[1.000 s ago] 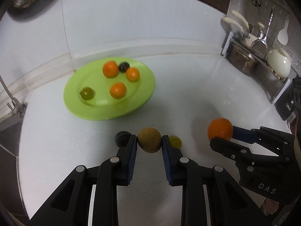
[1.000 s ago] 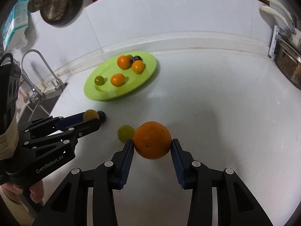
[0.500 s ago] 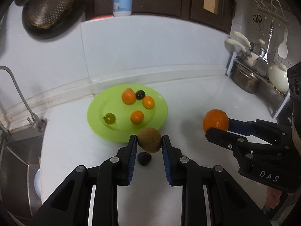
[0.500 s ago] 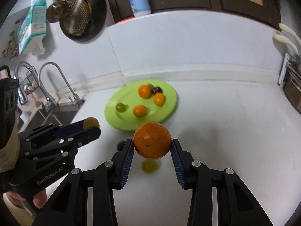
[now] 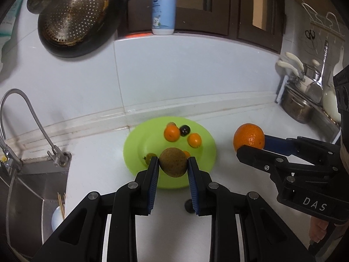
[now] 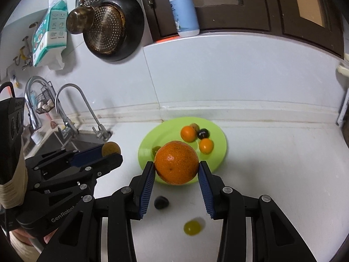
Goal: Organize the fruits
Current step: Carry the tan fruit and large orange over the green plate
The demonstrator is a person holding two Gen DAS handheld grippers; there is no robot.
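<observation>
Lime-green plate (image 6: 219,150); bright orange (image 6: 177,166) with a dimpled skin; brown speckled fruit (image 5: 173,162); blue ribbed pads (image 6: 146,188); white counter (image 6: 272,170); yellow-green grape (image 6: 192,227).

This is a home kitchen. A white countertop (image 6: 272,174) runs ahead of the tongs to a white tiled wall (image 6: 218,76). Up and to the left of the tongs a perforated metal strainer (image 6: 106,28) hangs against a dark pan. To their left, curved taps (image 6: 65,100) stand over a steel sink (image 5: 32,187). A pump bottle (image 6: 185,15) sits on the ledge straight ahead, below dark wooden cabinet doors (image 6: 272,6). Far right, pots and utensils (image 5: 305,91) fill a rack.
</observation>
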